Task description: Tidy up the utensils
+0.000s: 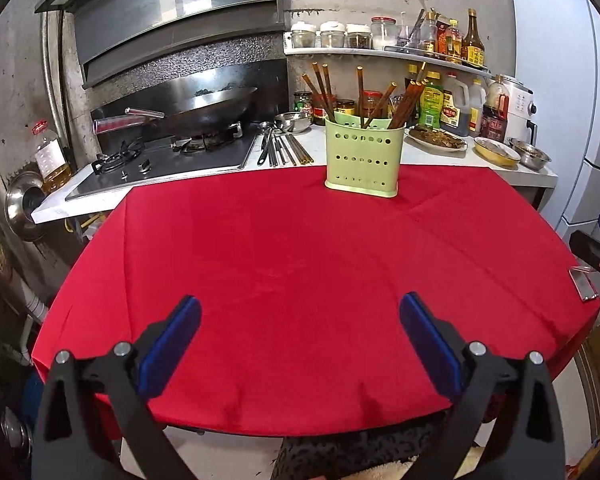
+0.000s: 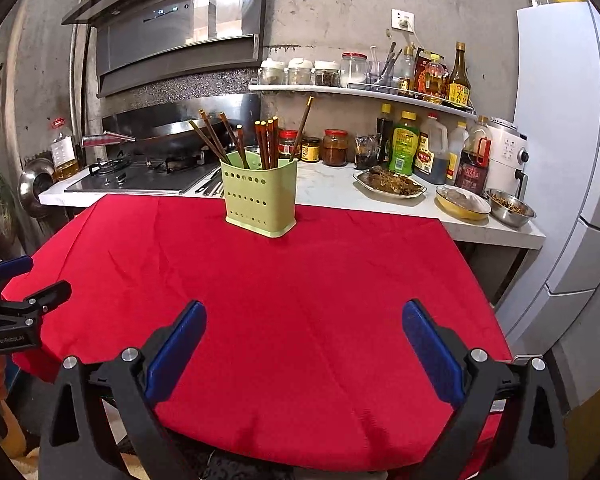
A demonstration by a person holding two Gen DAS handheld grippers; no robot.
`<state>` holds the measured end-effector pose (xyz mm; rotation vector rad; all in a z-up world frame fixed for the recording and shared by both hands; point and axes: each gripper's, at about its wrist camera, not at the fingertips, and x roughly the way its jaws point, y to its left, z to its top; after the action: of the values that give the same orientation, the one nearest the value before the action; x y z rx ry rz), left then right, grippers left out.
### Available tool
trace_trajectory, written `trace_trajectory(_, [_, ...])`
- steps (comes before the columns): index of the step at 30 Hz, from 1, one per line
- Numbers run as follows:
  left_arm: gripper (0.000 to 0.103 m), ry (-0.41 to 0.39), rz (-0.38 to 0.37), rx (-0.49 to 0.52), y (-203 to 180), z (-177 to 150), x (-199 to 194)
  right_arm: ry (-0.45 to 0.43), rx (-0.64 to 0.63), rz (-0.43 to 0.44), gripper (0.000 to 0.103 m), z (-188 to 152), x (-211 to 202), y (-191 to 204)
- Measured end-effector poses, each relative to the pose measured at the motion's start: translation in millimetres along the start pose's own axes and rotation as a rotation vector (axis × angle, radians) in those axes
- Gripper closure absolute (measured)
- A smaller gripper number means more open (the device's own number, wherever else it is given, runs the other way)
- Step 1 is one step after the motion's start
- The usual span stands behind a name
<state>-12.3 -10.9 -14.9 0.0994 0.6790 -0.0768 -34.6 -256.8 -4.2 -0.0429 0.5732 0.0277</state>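
Observation:
A pale green perforated utensil holder [image 1: 362, 158] stands upright at the far edge of the red-clothed table [image 1: 284, 280]; it also shows in the right wrist view [image 2: 260, 199]. Several brown wooden chopsticks [image 1: 380, 100] stand in it, seen too in the right wrist view [image 2: 266, 144]. My left gripper [image 1: 300, 310] is open and empty over the near part of the table. My right gripper [image 2: 304, 316] is open and empty, also over the near part. The left gripper's body shows at the left edge of the right wrist view [image 2: 16, 312].
Loose metal utensils [image 1: 284, 148] lie on the white counter [image 1: 440, 158] behind the table, beside a stove with a wok [image 1: 208, 108]. Food dishes [image 2: 390, 184], sauce bottles [image 2: 404, 144] and jars stand on the counter. A white fridge [image 2: 564, 160] is at the right.

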Motion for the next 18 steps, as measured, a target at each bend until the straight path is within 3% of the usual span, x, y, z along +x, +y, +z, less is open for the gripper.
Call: trace_trajectory(18, [0.006,0.001,0.003,-0.003,0.1,0.7,2.2,0.001,0.002,0.004,0.006,-0.2,2.3,0.6])
